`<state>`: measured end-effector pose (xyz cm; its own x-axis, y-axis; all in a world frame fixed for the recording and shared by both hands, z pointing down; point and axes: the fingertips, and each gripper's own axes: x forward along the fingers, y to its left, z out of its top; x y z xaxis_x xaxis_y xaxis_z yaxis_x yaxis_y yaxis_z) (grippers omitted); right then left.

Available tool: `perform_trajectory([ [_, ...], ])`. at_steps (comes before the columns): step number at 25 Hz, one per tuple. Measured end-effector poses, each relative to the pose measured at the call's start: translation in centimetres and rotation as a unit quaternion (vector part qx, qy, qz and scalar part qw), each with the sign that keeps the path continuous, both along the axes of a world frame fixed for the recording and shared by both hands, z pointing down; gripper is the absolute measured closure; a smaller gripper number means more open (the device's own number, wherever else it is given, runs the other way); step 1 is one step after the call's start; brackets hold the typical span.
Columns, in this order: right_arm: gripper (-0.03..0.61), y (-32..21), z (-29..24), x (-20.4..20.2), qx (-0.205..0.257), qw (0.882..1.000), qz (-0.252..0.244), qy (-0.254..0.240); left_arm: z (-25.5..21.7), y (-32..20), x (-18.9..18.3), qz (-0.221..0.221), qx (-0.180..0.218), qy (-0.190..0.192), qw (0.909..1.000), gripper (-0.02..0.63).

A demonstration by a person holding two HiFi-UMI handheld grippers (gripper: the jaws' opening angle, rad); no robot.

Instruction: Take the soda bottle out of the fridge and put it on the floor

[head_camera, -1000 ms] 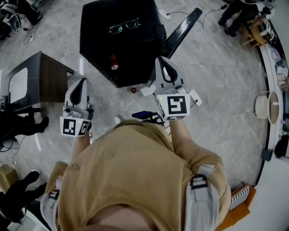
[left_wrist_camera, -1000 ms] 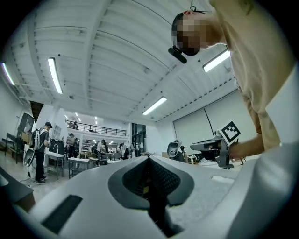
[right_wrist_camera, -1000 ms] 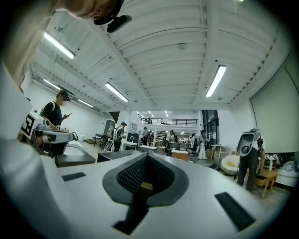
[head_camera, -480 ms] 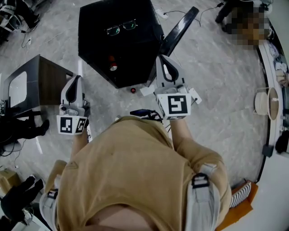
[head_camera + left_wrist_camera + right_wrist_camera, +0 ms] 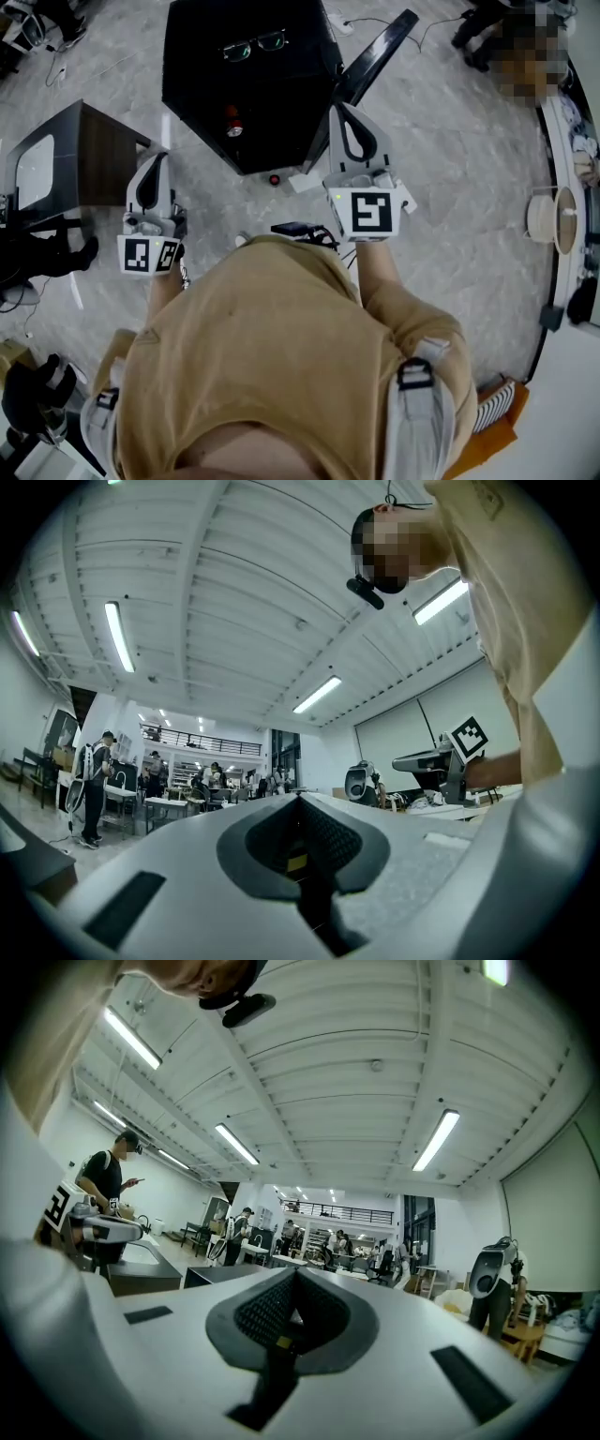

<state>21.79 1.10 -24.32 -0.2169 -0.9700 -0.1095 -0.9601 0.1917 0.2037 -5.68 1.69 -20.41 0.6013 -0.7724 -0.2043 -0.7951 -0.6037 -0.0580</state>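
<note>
The person in a tan shirt (image 5: 272, 356) stands on the grey marbled floor (image 5: 450, 169), facing a low black box-shaped fridge (image 5: 248, 84) at the far middle. The fridge's black door (image 5: 375, 54) is swung open to the right. A pair of dark-framed glasses (image 5: 255, 47) lies on top of the fridge.

What looks like the soda bottle (image 5: 232, 122), a red cap over a pale neck, shows in the dark near face of the fridge, apart from both grippers. A small red thing (image 5: 274, 179) lies on the floor just near the fridge; what it is cannot be told.

The left gripper (image 5: 157, 159) is held left of the fridge, beside a dark wooden side table (image 5: 94, 155). Its jaws are pressed together with nothing between them, as the left gripper view shows (image 5: 300, 801).

The right gripper (image 5: 340, 109) points at the gap between fridge and door. Its jaws are likewise closed and empty (image 5: 294, 1275).
</note>
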Motion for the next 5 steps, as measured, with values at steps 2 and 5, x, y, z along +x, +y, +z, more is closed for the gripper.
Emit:
perform_trajectory([
  [2,0.578,0.4,-0.2,1.5,0.005,1.000,0.012,-0.001,0.2,0.6,0.4,0.001,-0.001,-0.002,1.0000,0.612],
  [5,0.578,1.0,-1.0,3.2,0.018,1.000,0.023,-0.004,0.0,1.2,0.6,-0.002,0.001,-0.007,1.0000,0.612],
])
